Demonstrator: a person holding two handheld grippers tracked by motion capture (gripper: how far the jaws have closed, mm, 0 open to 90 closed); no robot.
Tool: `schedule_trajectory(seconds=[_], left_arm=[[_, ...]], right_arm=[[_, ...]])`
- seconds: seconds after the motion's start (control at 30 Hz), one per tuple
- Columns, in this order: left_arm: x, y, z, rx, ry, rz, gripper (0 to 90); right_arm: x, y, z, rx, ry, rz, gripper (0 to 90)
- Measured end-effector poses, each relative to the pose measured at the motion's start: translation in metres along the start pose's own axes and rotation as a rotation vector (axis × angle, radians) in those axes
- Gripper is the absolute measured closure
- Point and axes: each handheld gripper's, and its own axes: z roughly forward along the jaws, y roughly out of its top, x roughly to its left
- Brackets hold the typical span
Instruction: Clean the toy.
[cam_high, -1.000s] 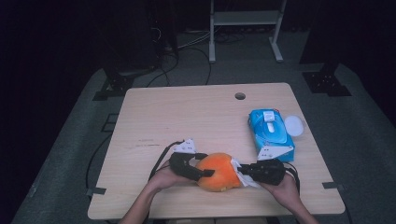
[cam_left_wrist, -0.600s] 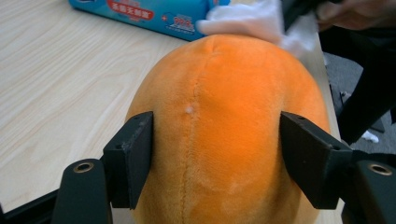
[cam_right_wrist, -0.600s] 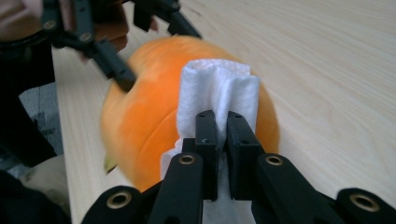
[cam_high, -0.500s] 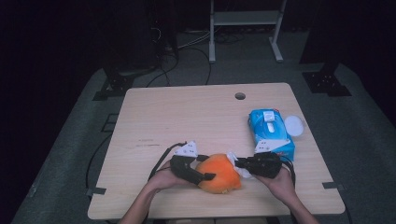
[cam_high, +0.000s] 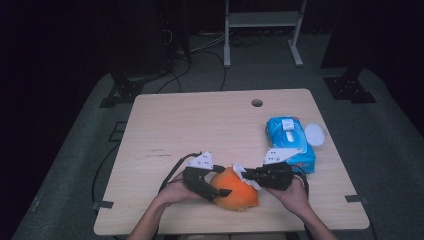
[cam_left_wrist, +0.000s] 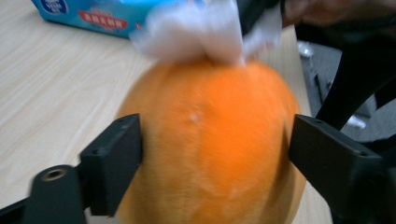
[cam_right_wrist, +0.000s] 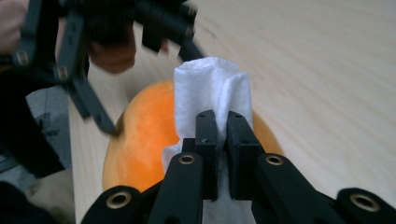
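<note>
Orange fruit (cam_high: 235, 187), round and large, resting on the wooden bench (cam_high: 200, 125) close to its near edge, just short of the blue wipe pack (cam_high: 290, 142) that lies farther back and to the right. Left gripper (cam_high: 216, 188) has its jaws spread wide, one on each flank of the fruit; in the left gripper view both pads sit against or just beside the skin, though blur leaves actual contact uncertain. Right gripper (cam_high: 250, 175) has its jaws nearly closed on a folded white wipe (cam_right_wrist: 212, 93), which stands up between them and is pressed on the top of the fruit on the side toward the pack. A white round lid (cam_high: 314, 134) lies beside the pack, on its side away from the fruit.
</note>
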Motion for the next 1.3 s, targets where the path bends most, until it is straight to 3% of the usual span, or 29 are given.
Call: schedule_trajectory(seconds=[0.1, 0.2, 0.33, 0.4, 0.5, 0.63, 0.73, 0.83, 0.87, 0.97, 1.13, 1.2, 1.3], left_arm=[[0.004, -0.001, 0.001, -0.002, 0.009, -0.035, 9.4], [0.006, -0.005, 0.011, 0.036, -0.027, -0.076, 5.7], [0.004, -0.007, 0.018, 0.054, -0.056, -0.075, 8.1], [0.001, -0.004, 0.015, 0.07, -0.036, -0.017, 20.5], [-0.003, 0.0, 0.01, -0.003, 0.009, 0.03, 37.7], [-0.009, 0.008, 0.004, -0.082, 0.107, 0.127, 41.1], [-0.007, 0.006, 0.005, -0.107, 0.163, 0.15, 40.7], [0.0, -0.004, 0.011, -0.043, 0.164, 0.14, 36.8], [0.005, -0.008, 0.01, -0.051, 0.145, 0.108, 36.2], [0.011, -0.013, 0.007, -0.038, 0.13, 0.074, 34.5], [0.016, -0.018, 0.004, -0.029, 0.12, 0.055, 32.6], [0.016, -0.019, 0.004, -0.024, 0.117, 0.055, 32.4], [0.018, -0.021, 0.004, -0.018, 0.121, 0.042, 31.9]], right_arm=[[0.002, -0.006, -0.001, 0.004, 0.025, 0.004, 83.7], [0.004, -0.011, -0.004, 0.01, 0.041, 0.007, 83.7], [0.004, -0.015, -0.007, 0.011, 0.048, 0.015, 83.8], [0.004, -0.016, -0.009, 0.008, 0.048, 0.02, 83.8], [0.004, -0.011, -0.014, -0.01, 0.02, 0.008, 83.8], [0.005, 0.001, -0.022, -0.057, -0.026, -0.019, 83.8], [0.002, 0.009, -0.021, -0.075, -0.061, -0.038, 83.8], [-0.005, 0.008, -0.011, -0.045, -0.087, -0.038, 83.8], [-0.008, 0.004, -0.005, -0.022, -0.099, -0.039, 83.8], [-0.02, -0.009, 0.001, -0.033, -0.078, 0.013, 83.8], [-0.029, -0.018, -0.003, -0.005, -0.117, 0.04, 83.8], [-0.031, -0.021, -0.003, -0.01, -0.105, 0.061, 83.8], [-0.025, -0.015, -0.003, -0.019, -0.106, 0.047, 83.8]])
